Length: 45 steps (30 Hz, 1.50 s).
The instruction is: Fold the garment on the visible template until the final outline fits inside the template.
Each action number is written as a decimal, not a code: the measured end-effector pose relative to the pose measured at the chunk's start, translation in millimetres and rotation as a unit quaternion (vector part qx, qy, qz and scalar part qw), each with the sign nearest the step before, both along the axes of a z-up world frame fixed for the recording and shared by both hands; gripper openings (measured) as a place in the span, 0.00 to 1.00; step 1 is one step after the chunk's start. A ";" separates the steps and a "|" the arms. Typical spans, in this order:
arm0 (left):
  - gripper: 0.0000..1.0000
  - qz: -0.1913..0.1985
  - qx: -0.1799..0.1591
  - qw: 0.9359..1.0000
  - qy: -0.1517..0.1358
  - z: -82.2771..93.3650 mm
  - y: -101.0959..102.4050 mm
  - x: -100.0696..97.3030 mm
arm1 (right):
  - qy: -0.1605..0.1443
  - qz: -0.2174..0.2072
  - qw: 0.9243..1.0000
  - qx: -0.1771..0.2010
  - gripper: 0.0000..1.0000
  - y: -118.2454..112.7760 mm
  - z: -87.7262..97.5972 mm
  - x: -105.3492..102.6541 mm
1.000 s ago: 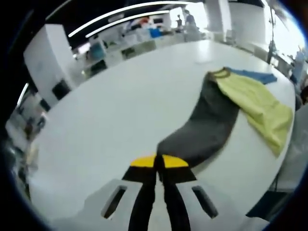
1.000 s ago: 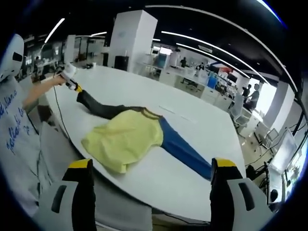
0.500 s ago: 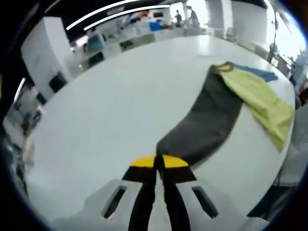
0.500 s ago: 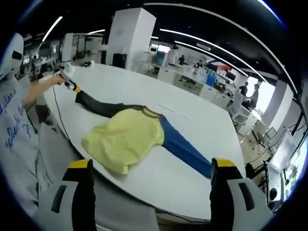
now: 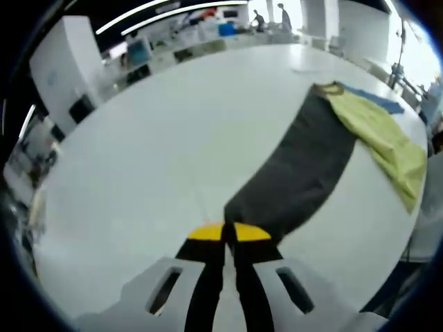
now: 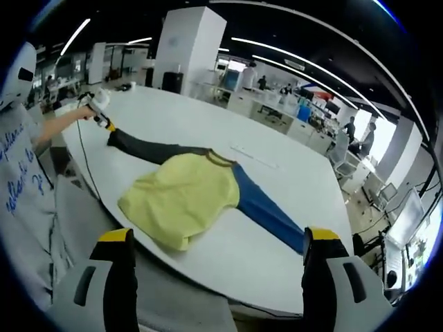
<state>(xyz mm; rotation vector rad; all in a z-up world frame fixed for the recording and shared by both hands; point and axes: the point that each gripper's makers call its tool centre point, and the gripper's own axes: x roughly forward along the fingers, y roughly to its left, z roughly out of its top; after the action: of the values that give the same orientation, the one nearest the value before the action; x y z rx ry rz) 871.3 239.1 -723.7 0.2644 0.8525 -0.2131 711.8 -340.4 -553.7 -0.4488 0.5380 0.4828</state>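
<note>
The left claw [image 5: 229, 238] is pressed together, pinching the dark grey sleeve [image 5: 297, 176] of the garment [image 6: 185, 197] lying on the white worktop [image 5: 152, 152]. The right claw [image 6: 217, 259] is spread wide, holding nothing. Blue writing on the person's sleeve [image 6: 21, 187] is unreadable.

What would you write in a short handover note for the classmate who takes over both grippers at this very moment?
Left gripper: shut on the end of the dark grey sleeve, which is stretched out along the white table.
Right gripper: open, holding nothing, off the table's near edge.
Garment: yellow body lies flat, grey sleeve to one side, blue sleeve to the other, both spread out.
Done: garment laid out; no fold made yet.
Left: fold sleeves and body inward. I cannot make out the template outline on the table, so locate it first.
</note>
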 end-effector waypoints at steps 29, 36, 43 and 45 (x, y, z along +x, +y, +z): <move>0.00 0.015 0.003 1.000 0.022 -31.0 32.1 22.7 | 0.010 -0.026 1.000 -0.014 1.00 8.6 0.7 -5.1; 0.00 0.020 -0.002 1.000 0.023 -36.0 40.6 34.0 | 0.013 -0.031 0.999 -0.020 1.00 8.6 2.2 -5.2; 0.00 0.028 -0.009 0.999 0.027 -39.7 42.6 37.0 | 0.010 -0.031 0.999 -0.021 1.00 9.8 6.9 -3.8; 0.00 0.029 -0.007 0.999 0.029 -41.0 41.7 36.7 | 0.012 -0.032 0.999 -0.021 1.00 10.5 6.0 -4.4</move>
<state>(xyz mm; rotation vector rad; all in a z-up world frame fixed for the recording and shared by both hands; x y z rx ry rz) 908.0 280.8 -764.7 0.2207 0.9136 -0.1736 707.4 -329.9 -547.7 -0.4661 0.5843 0.4168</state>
